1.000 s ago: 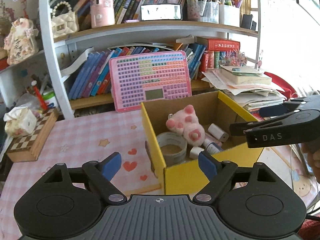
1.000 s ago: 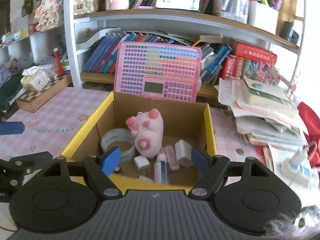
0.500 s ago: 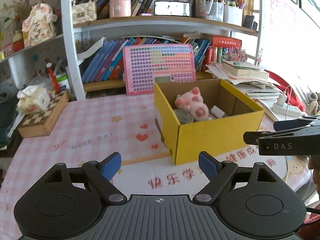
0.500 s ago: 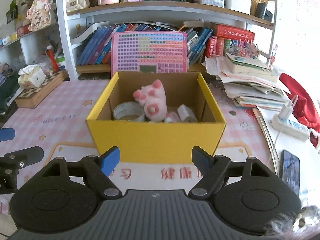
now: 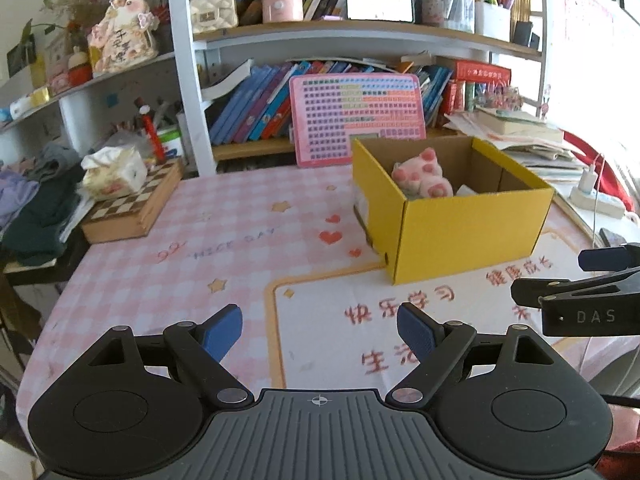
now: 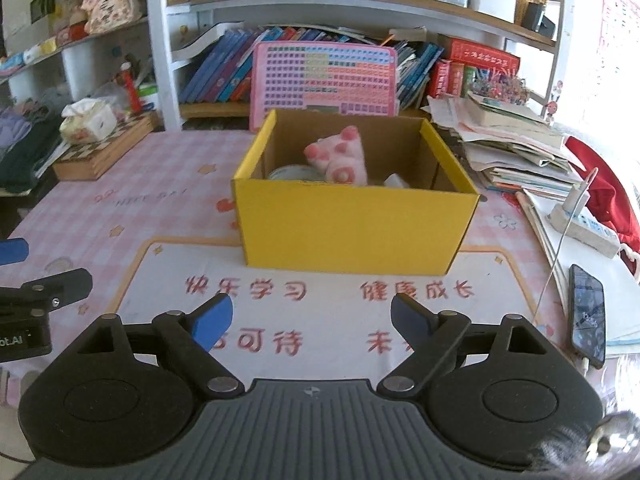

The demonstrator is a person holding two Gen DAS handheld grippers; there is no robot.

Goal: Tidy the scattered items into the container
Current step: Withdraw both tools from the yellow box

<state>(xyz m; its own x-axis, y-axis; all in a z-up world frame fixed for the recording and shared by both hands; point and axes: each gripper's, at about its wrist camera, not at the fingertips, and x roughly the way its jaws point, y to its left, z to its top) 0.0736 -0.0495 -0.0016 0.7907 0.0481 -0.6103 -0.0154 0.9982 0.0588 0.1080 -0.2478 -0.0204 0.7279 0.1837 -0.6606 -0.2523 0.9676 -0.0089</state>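
Item one, my left gripper [image 5: 319, 330]: jaws wide, nothing between them, hanging over the near part of the pink checked tablecloth [image 5: 160, 264]. Item two, my right gripper [image 6: 311, 320]: jaws wide and just opened further, nothing between them, over the white panel with red characters [image 6: 328, 320]. Item three, yellow cardboard box [image 6: 356, 232]: open-topped, standing on the cloth beyond both grippers, touched by neither. Contents I can list: a pink-and-white plush toy [image 6: 340, 156] upright in the middle, a tape roll [image 6: 292, 172] at its left, a small white item [image 6: 396, 181] at its right; anything lower is hidden by the front wall. Item four, pink keyboard toy [image 6: 324, 80], leaning on the bookshelf [image 6: 280, 0] behind the box. Item five, phone [image 6: 587, 316], flat at near right.
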